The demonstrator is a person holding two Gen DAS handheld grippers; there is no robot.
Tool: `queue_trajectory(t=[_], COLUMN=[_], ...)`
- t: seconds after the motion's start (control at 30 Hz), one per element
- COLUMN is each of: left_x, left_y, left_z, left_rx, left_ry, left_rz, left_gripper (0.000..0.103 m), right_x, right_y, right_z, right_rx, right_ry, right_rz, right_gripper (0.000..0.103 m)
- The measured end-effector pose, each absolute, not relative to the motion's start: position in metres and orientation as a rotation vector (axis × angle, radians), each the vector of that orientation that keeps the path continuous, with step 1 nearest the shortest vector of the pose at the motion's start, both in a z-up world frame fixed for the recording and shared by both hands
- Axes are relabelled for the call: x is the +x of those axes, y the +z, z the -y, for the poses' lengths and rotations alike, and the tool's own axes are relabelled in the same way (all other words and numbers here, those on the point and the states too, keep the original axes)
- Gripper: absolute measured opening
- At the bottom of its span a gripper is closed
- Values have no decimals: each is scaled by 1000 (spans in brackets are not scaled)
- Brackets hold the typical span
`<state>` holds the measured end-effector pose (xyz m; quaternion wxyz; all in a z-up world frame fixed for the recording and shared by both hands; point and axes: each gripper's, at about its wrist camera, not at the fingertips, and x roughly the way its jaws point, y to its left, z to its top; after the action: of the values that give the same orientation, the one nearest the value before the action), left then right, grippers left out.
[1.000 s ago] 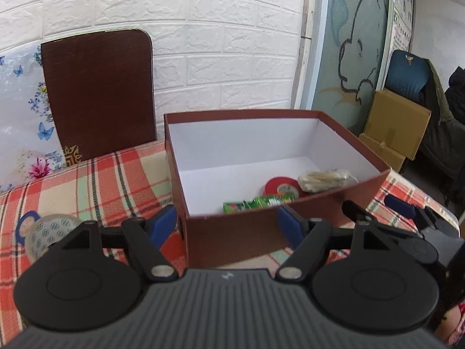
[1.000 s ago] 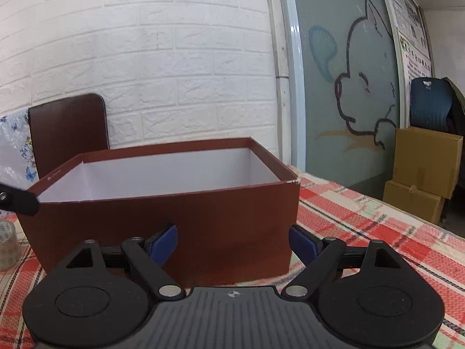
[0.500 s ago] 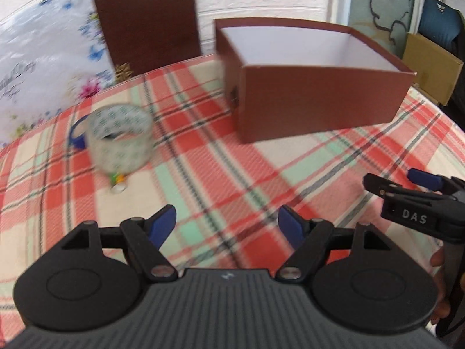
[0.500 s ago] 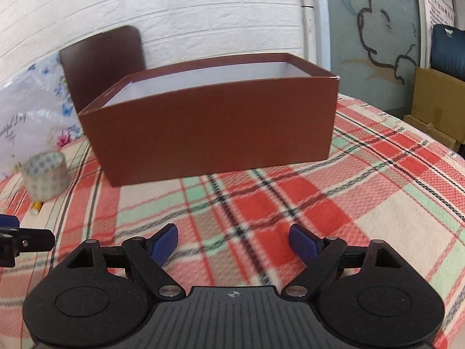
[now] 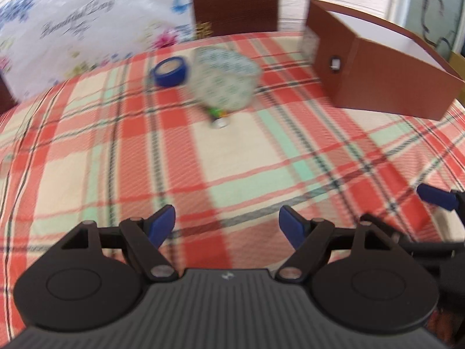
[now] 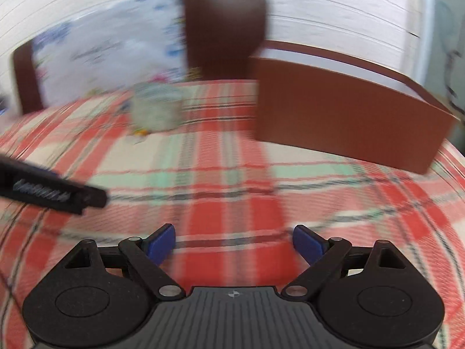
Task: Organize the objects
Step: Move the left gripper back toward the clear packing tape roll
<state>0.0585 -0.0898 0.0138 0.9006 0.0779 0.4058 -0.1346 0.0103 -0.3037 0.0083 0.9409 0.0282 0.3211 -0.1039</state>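
Observation:
A wide roll of patterned clear tape (image 5: 223, 80) stands on the plaid tablecloth, a blue tape roll (image 5: 170, 71) just left of it and a small green-and-yellow item (image 5: 218, 116) at its foot. The brown box (image 5: 383, 81) with white inside sits at the right. My left gripper (image 5: 226, 225) hangs open over bare cloth, well short of the tape. My right gripper (image 6: 234, 242) has nothing between its fingers, and its jaws are opening. The tape roll (image 6: 155, 106) and box (image 6: 345, 116) appear blurred in the right wrist view. One left fingertip (image 6: 52, 192) crosses its left edge.
A dark brown chair back (image 5: 235, 0) stands behind the table against a white brick wall. A floral white sheet (image 5: 72, 37) lies at the back left. The table's rounded edge falls away at the right near my right gripper's blue pad (image 5: 436, 197).
Both views have swung left and down from the box onto the open tablecloth. The tape rolls have come nearer the centre. The right jaws stand slightly wider.

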Motion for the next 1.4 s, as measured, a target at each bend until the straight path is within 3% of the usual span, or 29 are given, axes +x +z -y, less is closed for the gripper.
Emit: queue_trajectory(t=[0.53,0.77,0.93,1.17,1.23,1.27,1.4], left_x=[84,114,117,115,116,116,116], left_y=[1,-8,-14,-16,-16,-17,-17], left_z=[2,-40,-53,-52,-52,-52,-52], left_rx=[49,-5,-22,-20,-19,-18,-18], left_ry=[-102,28,51,49,48,48,48], left_rz=[-820,-756,-677,-651,-651,-650,-651], left_gripper=[88,103,103,103,103,103,103], right_x=[59,98,128,190,205,210,190], right_y=[11,7,13,24,20,18,20], right_z=[237,245,248,260,263,266,273], right_rx=[-67,-1,-25,58,78,91,130], right_ry=[-32,-62,-57,-97,-114,-112,-105], right_rz=[-666,-657,-594,-493,-513,-533,-522], right_gripper=[87,91,91,102,99,92,91])
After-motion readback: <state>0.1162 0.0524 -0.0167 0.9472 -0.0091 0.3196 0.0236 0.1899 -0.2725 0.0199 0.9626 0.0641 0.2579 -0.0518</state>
